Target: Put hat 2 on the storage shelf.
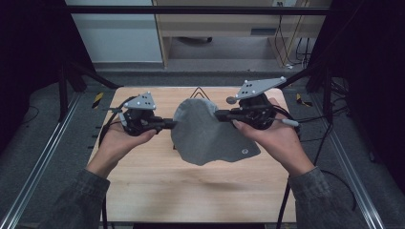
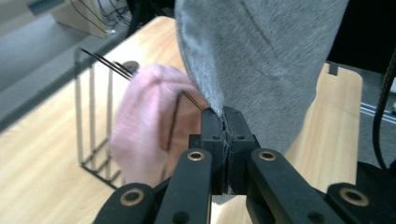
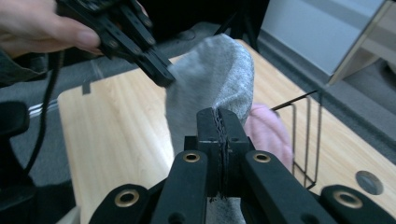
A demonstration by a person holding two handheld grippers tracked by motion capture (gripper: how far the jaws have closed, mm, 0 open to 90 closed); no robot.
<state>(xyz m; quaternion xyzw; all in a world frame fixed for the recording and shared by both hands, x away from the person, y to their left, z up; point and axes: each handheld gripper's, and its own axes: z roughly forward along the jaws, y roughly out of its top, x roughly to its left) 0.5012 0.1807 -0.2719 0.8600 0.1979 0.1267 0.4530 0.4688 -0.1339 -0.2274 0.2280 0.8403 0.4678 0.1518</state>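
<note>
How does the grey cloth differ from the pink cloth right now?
The grey cloth is lifted, pinched between the left gripper and right gripper; the pink cloth is held by neither gripper and hangs on the wire rack. The grey cloth hangs spread out, while the pink cloth is bunched. Both look soft and fuzzy.

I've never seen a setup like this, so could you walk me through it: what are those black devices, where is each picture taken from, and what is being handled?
No robot here: a person holds a tool in each hand, the left hand-held gripper and the right hand-held gripper, each with two black jaws.

The high view looks down on a wooden table from above the person. The other two pictures come from small cameras riding on each gripper, looking along its jaws.

Both grippers are shut on opposite edges of a grey cloth, lifting it between them. Behind it, the gripper views show a thin black wire rack with a pink cloth draped on it.
</note>
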